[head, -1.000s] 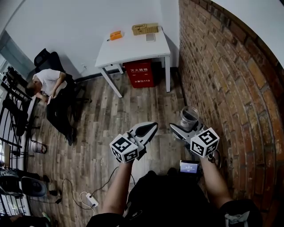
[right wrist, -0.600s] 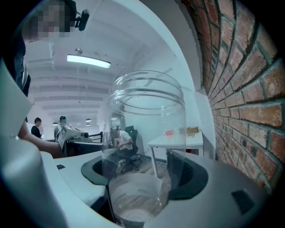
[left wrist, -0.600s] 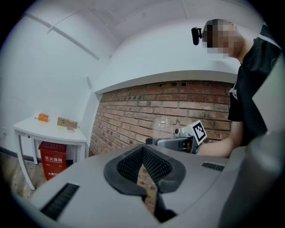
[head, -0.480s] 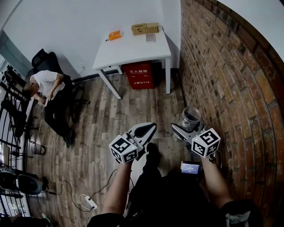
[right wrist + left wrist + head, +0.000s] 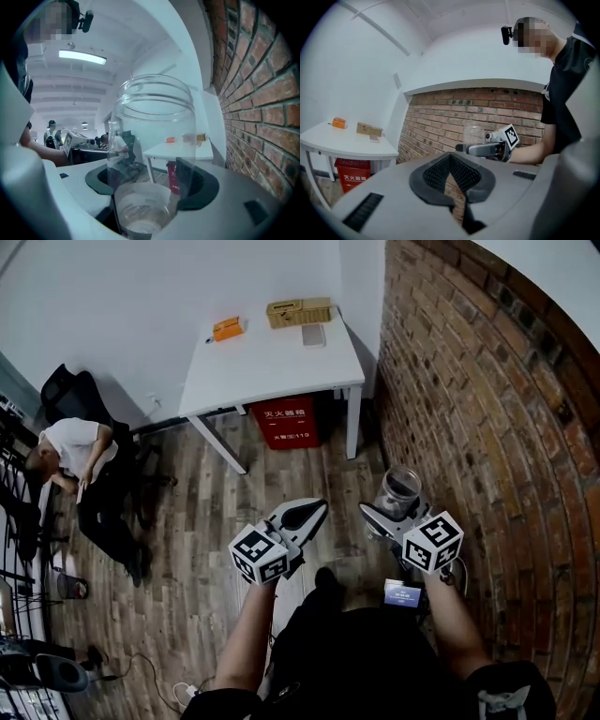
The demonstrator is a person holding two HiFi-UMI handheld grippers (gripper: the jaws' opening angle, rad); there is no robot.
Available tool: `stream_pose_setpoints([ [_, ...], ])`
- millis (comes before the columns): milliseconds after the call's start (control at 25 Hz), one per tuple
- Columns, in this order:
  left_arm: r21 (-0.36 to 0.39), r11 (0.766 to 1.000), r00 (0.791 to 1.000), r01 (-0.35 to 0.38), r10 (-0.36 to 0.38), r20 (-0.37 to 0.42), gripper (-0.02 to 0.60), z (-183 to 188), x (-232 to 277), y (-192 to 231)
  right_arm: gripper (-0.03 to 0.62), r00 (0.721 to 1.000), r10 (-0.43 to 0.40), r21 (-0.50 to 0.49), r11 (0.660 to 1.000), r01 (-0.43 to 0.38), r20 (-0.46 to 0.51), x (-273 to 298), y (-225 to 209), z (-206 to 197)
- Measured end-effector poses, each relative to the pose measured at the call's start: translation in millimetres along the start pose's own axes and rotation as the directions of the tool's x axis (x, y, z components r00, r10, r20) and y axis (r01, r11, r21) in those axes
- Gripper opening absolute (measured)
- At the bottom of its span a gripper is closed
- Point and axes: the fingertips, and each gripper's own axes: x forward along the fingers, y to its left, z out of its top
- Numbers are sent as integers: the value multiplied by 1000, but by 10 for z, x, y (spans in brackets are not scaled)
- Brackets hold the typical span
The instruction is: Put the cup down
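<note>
A clear plastic cup (image 5: 399, 489) stands upright between the jaws of my right gripper (image 5: 393, 512), held in the air over the wooden floor near the brick wall. In the right gripper view the cup (image 5: 152, 154) fills the middle, with the dark pads (image 5: 199, 190) pressed on its sides. My left gripper (image 5: 302, 517) hangs beside it, to the left, with its jaws together and nothing in them. From the left gripper view the cup (image 5: 473, 134) and the right gripper (image 5: 485, 149) show against the bricks.
A white table (image 5: 267, 357) stands ahead against the wall, bearing an orange object (image 5: 226, 329), a wooden box (image 5: 299, 310) and a small flat item (image 5: 314, 335). A red box (image 5: 285, 422) sits under it. The brick wall (image 5: 487, 427) runs along the right. A seated person (image 5: 80, 465) is at left.
The view has moved forward: the table and red box sit nearer and lower in the picture. Both grippers keep their places relative to me, and the cup stays held.
</note>
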Motion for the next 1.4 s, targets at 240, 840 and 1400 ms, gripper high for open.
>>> stream_pose_setpoints([
  [240, 4, 1000, 1000, 24, -24, 3, 8, 240, 91, 800, 354, 999, -34, -12, 999, 34, 1, 727, -288, 251],
  [840, -50, 998, 999, 42, -44, -30, 8, 252, 461, 1942, 354, 998, -58, 28, 998, 59, -34, 1771, -986, 329],
  [1400, -60, 997, 997, -44, 40, -64, 8, 560, 1365, 3355, 354, 999, 40, 61, 997, -38, -35, 3105, -2261, 676],
])
